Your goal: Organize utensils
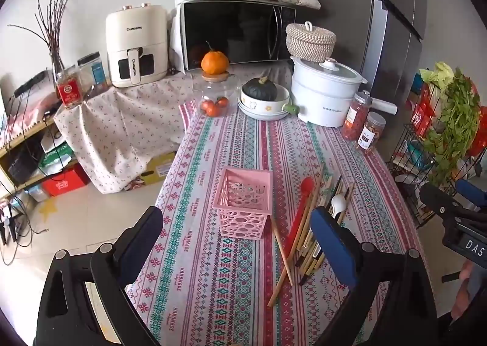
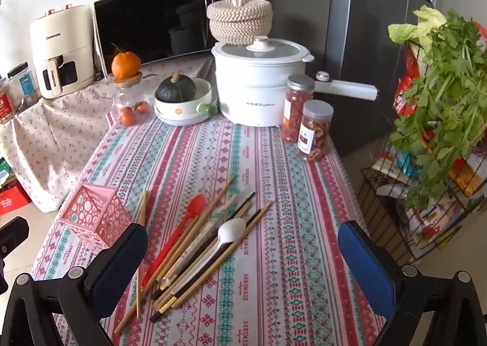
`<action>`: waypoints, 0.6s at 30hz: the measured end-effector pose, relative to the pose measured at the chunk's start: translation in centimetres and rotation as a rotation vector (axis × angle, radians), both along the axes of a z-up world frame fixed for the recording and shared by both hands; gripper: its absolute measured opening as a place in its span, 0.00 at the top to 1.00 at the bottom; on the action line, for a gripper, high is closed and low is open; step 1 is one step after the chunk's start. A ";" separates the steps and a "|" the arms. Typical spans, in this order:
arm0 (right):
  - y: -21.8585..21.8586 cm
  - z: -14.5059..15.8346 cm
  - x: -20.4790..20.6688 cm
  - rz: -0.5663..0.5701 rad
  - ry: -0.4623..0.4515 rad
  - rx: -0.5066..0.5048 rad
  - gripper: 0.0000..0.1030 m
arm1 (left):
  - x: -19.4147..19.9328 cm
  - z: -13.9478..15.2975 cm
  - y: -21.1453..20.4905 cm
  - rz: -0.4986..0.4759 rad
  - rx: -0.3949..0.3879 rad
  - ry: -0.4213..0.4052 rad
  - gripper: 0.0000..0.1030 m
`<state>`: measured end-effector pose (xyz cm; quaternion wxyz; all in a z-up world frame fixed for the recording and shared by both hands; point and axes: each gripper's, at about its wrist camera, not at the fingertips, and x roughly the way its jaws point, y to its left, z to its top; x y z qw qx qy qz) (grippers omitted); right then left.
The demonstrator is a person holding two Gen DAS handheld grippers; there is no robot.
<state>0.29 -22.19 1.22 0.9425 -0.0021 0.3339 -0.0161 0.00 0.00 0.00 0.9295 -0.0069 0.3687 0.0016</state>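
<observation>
Both my grippers, left gripper (image 1: 237,242) and right gripper (image 2: 243,254), hang released, holding nothing, above the loose pile of wooden chopsticks and plastic spoons (image 2: 194,245) lying right beside the empty pink perforated plastic holder (image 1: 243,203), so sorting should be easy

Stood upright on the patterned desk (image 2: 274,254): a pink square perforated plastic utensil holder (image 1: 245,203), empty. Lay just beside it, to its right, in a loose overlapping heap: wooden and dark chopsticks (image 2: 194,257), a red plastic spoon (image 2: 179,230), a white plastic spoon (image 2: 228,235).
</observation>
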 end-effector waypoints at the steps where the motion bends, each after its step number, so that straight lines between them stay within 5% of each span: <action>1: 0.0 -0.1 0.0 0.000 -0.001 -0.001 0.00 | 0.0 0.0 0.0 0.000 -0.003 -0.002 0.04; 18: -0.2 -0.1 -0.1 0.003 -0.007 0.016 0.00 | 0.0 -0.1 -0.1 -0.002 -0.015 -0.007 0.04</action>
